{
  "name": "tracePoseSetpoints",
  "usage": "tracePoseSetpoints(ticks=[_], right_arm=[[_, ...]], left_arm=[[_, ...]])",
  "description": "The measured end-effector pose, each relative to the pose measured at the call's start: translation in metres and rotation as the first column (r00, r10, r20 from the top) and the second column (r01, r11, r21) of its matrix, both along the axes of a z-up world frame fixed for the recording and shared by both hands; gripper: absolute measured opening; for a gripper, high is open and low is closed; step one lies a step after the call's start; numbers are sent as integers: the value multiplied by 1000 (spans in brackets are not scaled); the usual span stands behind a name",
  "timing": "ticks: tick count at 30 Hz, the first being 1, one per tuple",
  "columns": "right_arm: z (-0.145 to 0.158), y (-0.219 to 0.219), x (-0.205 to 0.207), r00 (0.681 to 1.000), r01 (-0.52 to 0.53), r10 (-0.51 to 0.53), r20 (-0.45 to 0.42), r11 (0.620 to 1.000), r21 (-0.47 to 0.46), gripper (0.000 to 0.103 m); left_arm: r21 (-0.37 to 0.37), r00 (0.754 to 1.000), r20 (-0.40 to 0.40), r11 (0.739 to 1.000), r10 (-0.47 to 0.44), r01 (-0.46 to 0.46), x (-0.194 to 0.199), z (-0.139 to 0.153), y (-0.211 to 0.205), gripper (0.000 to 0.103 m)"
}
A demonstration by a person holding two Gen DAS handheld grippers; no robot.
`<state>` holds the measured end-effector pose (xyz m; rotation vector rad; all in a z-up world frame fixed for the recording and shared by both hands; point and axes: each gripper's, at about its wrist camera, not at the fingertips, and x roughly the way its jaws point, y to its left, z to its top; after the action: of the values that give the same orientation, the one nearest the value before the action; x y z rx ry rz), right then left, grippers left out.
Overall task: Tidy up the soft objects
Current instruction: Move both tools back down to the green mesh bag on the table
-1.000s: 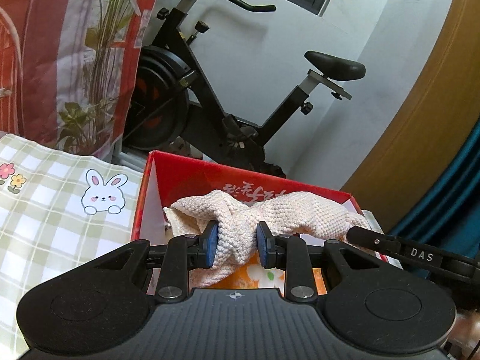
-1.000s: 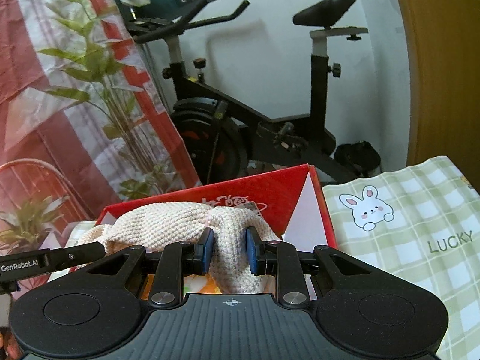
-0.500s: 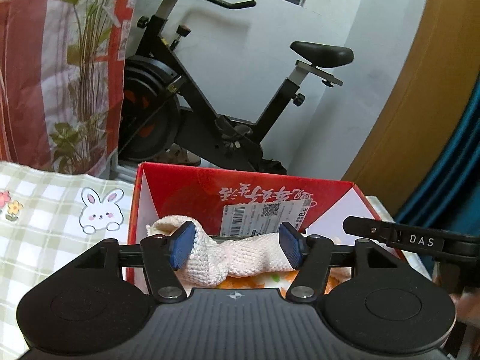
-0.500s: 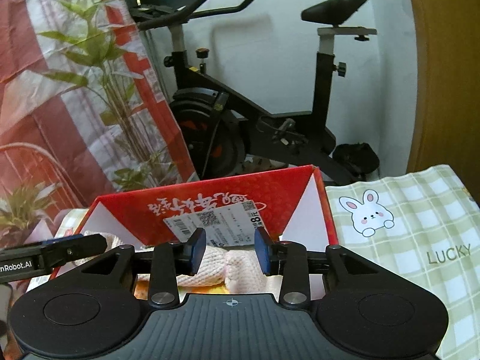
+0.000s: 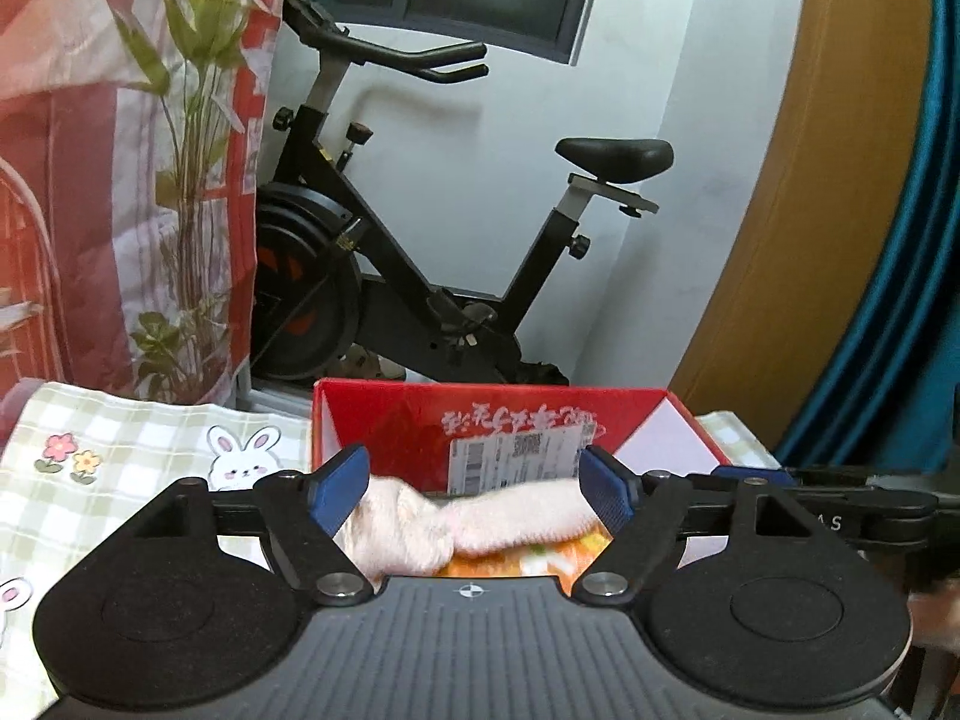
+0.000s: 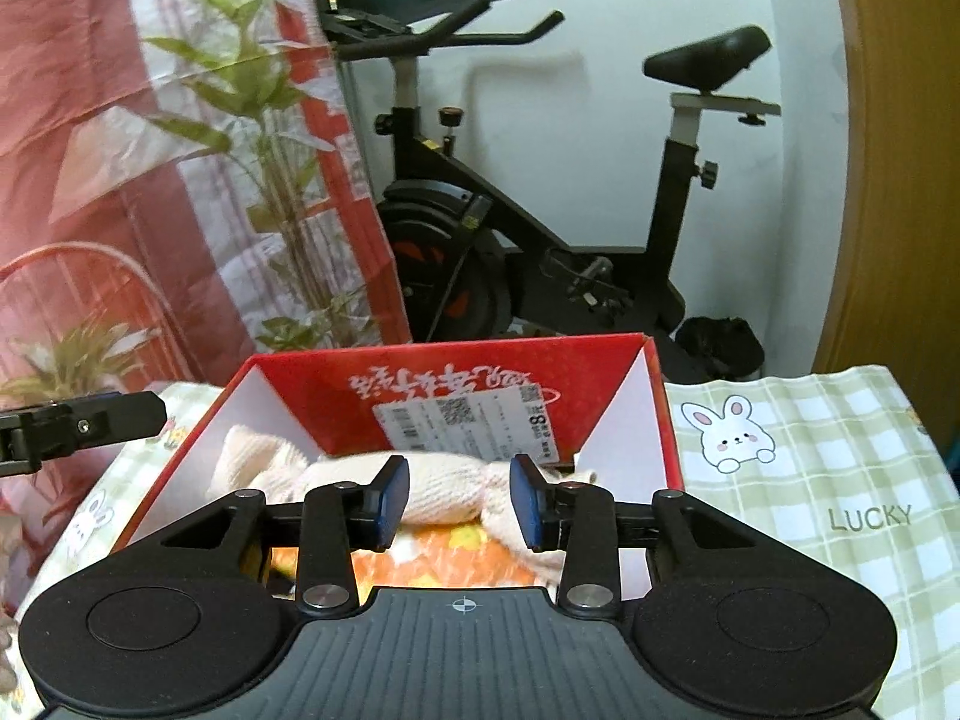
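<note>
Both of our grippers are hanging with their blue-padded fingers spread apart, gripping nothing: the left gripper is gaping wide over the near edge of the red cardboard box, and the right gripper is hovering over the same box with a narrower gap. Just beyond our fingertips, the cream knitted cloth is lying bunched along the inside of the box, free of the pads, on top of an orange patterned fabric that is covering the box floor; from the left wrist we are seeing the same cloth stretching between our open fingers. A white shipping label is sitting on the box's far inner wall. Around the box, a green checked tablecloth with bunny prints is spreading across the table. Farther back, a black exercise bike is standing against the white wall, with a red and white curtain printed with leafy plants hanging to its left.
</note>
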<state>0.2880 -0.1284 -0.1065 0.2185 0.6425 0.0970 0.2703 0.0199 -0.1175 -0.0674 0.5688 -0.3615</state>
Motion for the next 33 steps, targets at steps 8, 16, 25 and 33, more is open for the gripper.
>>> tracePoseSetpoints(ticks=[8, 16, 25, 33], right_arm=[[4, 16, -53, 994, -79, 83, 69, 996, -48, 35], [-4, 27, -98, 981, -130, 138, 133, 989, -69, 35], [-36, 38, -143, 977, -179, 180, 114, 984, -15, 35], [-72, 48, -182, 973, -231, 231, -28, 973, 17, 35]], left_arm=[[15, 999, -27, 1000, 21, -21, -48, -10, 13, 78], [46, 999, -39, 999, 5, -3, -90, -27, 20, 77], [4, 989, -145, 1000, -21, 21, -125, -64, 21, 75], [-60, 956, -281, 996, -87, 73, -160, -101, 17, 62]])
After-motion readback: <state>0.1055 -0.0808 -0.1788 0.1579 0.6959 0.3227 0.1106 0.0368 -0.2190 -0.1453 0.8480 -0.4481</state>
